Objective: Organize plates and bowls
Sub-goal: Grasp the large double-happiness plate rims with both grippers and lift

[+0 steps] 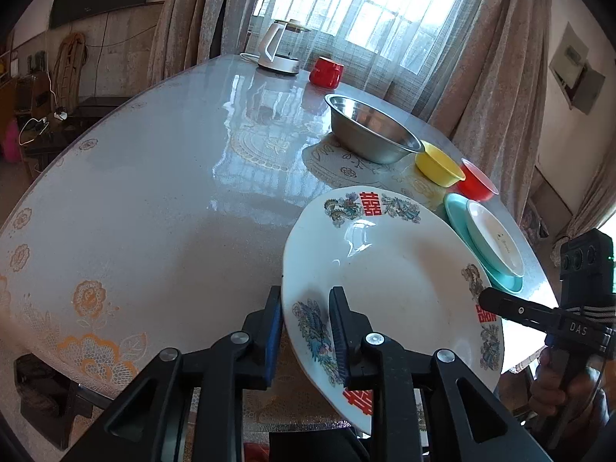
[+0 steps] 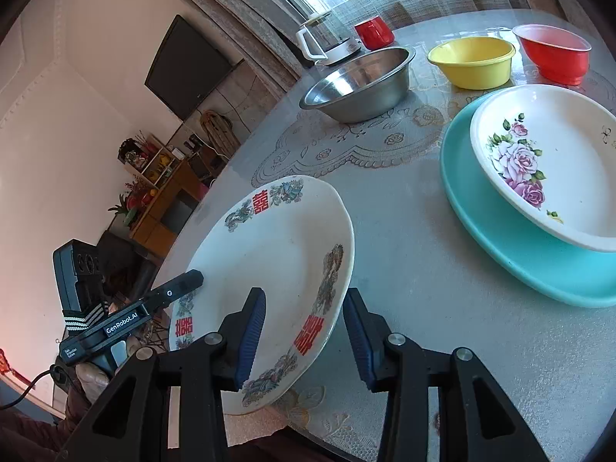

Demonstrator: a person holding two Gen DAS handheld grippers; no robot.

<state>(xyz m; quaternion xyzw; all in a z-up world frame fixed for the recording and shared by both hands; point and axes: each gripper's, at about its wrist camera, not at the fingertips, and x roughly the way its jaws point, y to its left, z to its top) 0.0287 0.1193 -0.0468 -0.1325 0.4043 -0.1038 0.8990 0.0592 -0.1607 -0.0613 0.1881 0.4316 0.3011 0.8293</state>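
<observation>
A large white plate [image 1: 392, 269] with red characters and dragon prints is tilted above the table's near edge. My left gripper [image 1: 306, 306] is shut on its left rim. In the right wrist view the same plate [image 2: 277, 254] sits with its right rim between the fingers of my right gripper [image 2: 304, 317], which is open around it. A white rose-print dish [image 2: 558, 165] lies stacked on a teal plate [image 2: 500, 238] to the right. A steel bowl [image 2: 362, 84], a yellow bowl [image 2: 473, 61] and a red bowl [image 2: 554, 54] stand behind.
A round glass-topped table [image 1: 154, 192] with a lace cloth carries everything. A white kettle [image 1: 279, 44] and a red cup [image 1: 325, 71] stand at the far edge by the curtained window. The teal plate [image 1: 504, 281] lies near the table's right edge.
</observation>
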